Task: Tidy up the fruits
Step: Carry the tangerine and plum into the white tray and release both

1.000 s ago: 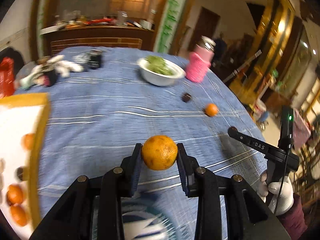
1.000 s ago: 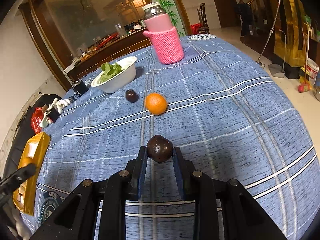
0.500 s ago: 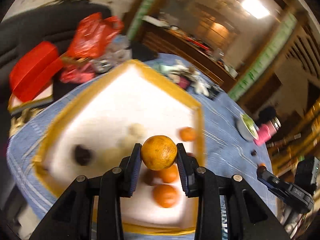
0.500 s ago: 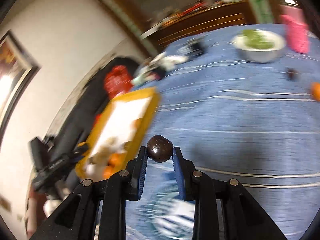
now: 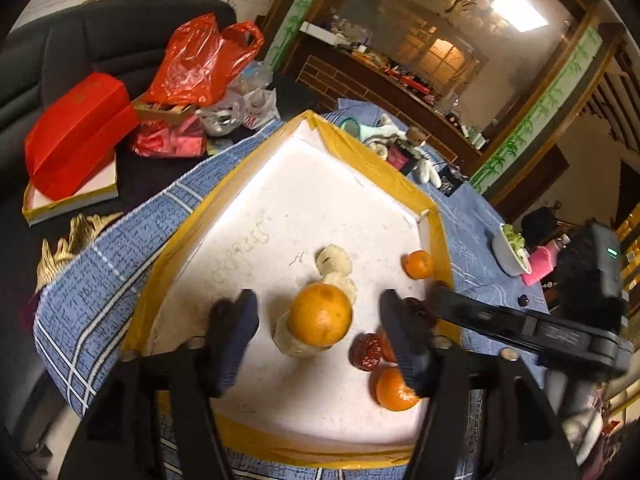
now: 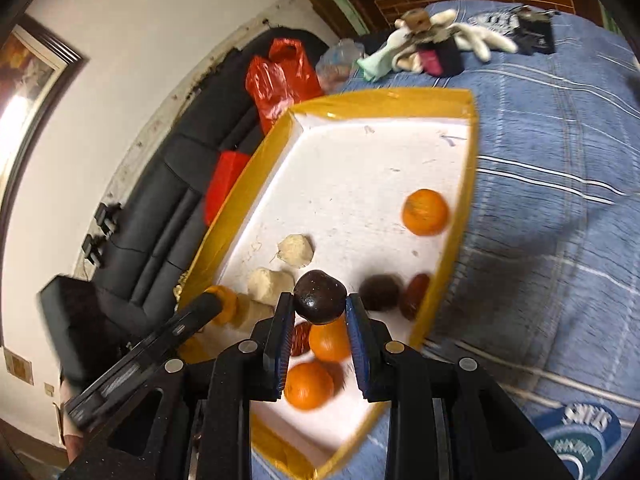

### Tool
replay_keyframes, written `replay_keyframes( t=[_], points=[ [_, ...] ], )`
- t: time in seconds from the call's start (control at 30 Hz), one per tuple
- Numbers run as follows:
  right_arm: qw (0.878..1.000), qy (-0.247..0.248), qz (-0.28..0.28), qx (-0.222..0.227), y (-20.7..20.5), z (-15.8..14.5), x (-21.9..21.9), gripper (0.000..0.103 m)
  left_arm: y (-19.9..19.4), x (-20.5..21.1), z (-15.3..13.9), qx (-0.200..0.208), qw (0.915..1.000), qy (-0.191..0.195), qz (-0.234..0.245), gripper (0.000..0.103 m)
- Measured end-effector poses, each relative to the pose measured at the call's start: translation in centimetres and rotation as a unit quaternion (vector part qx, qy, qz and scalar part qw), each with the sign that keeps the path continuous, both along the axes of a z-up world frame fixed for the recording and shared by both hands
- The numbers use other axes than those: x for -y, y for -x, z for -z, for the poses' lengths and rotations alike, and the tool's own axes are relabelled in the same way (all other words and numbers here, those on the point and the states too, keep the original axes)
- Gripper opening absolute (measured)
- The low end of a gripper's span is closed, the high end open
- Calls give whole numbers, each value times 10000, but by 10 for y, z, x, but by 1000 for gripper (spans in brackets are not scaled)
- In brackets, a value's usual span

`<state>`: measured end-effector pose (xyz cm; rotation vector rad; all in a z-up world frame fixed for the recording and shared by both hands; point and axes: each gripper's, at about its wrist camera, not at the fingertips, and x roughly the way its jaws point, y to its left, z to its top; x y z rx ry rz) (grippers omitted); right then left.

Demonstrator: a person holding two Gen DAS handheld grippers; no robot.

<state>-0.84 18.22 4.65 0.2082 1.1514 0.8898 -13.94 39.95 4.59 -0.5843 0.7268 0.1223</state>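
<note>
tray [image 5: 400, 184] white inside, yellow tape rim. large orange [image 5: 320, 314] yellow-orange; small tangerines [image 6: 425, 211] deeper orange. dark fruit [image 6: 320, 297] glossy brown-black. jujube [image 5: 366, 351] wrinkled dark red. pale lumps [image 6: 295, 250] cream. tablecloth [image 6: 560, 200] blue, white line checks, round blue-green emblem. plastic bag [image 5: 196, 68] red-orange. gift box [image 5: 76, 128] red. sofa [image 6: 160, 216] black. gripper pads [image 6: 360, 344] blue, bodies black.

Left gripper [image 5: 318, 330] jaws just opened over the tray [image 5: 360, 152], orange [image 5: 320, 315] loose between them. Right gripper [image 6: 319, 322] swung over tray too.
</note>
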Motion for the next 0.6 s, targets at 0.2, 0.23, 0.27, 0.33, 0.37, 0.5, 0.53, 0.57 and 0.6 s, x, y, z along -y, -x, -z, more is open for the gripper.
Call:
replay_keyframes(
  t=[0.2,0.23,0.27,0.33,0.37,0.5,0.53,0.57,0.6],
  points=[
    [9999,97,95,74,-10,3,-13,51,9,-9,-7,110,9998,110,-117,78],
    [9998,69,123,103,-10,0,-11,53,11,-11,-7,104,9997,145,-173,78],
    [9998,37,152,126,-9,-2,-9,54,11,-12,-7,100,9996,160,-203,78],
    [9996,-52,234,172,-6,-9,2,54,13,-11,-9,83,9995,143,-256,78],
    [9993,-111,285,216,-3,-12,9,54,15,-7,-12,89,9996,87,-241,78],
    [9966,-248,549,559,16,-30,35,64,19,24,-29,168,9985,-494,-164,79],
    [9949,-245,652,732,26,-35,46,67,20,36,-34,179,9970,-730,-160,81],
    [9934,-216,731,860,33,-38,53,69,20,45,-37,185,9956,-905,-163,85],
    [9913,-169,834,1005,40,-40,62,69,21,57,-42,205,9930,-1147,-173,89]
  ],
)
